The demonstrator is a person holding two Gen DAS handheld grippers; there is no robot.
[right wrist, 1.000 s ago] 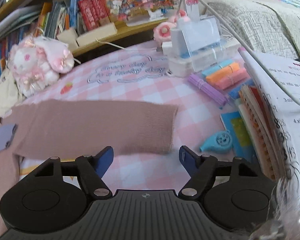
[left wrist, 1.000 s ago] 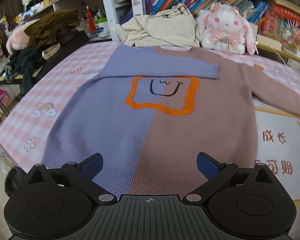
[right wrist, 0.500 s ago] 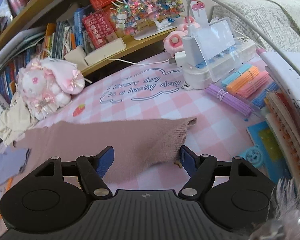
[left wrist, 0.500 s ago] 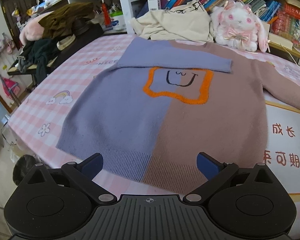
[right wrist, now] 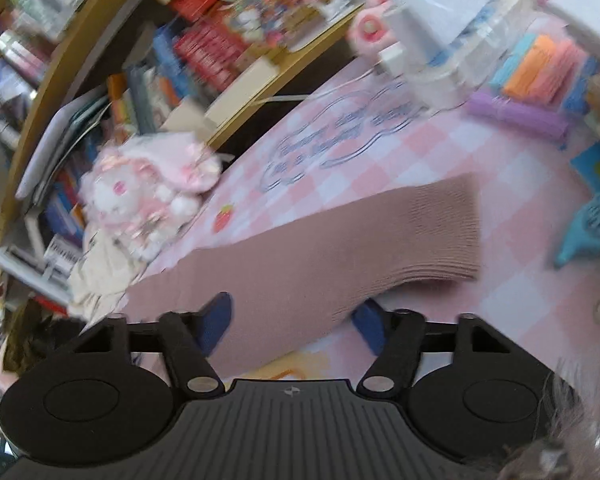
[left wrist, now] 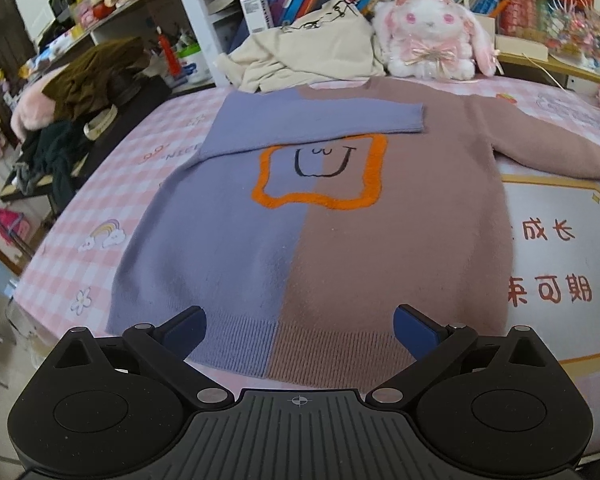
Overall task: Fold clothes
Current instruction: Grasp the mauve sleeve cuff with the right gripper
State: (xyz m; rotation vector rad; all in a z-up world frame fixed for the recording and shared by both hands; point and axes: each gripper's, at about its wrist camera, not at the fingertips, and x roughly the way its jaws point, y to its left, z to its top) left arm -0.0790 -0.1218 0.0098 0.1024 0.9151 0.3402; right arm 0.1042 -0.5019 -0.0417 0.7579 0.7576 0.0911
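Now the right claw [right wrist: 292,320] has been closing around the brown sleeve [right wrist: 340,256].

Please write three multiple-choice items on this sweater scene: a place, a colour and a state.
1. Where does the purple sleeve lie?
A. Folded across the sweater's chest
B. Hanging off the table
C. On the plush rabbit
2. What colour outlines the sweater's face motif?
A. Green
B. Orange
C. White
3. What is between the right gripper's fingers?
A. Nothing
B. A book
C. The brown sleeve

1 A: it crosses just above the motif.
2 B: the frame is orange.
3 C: the sleeve runs between the fingers, which have just been closing.
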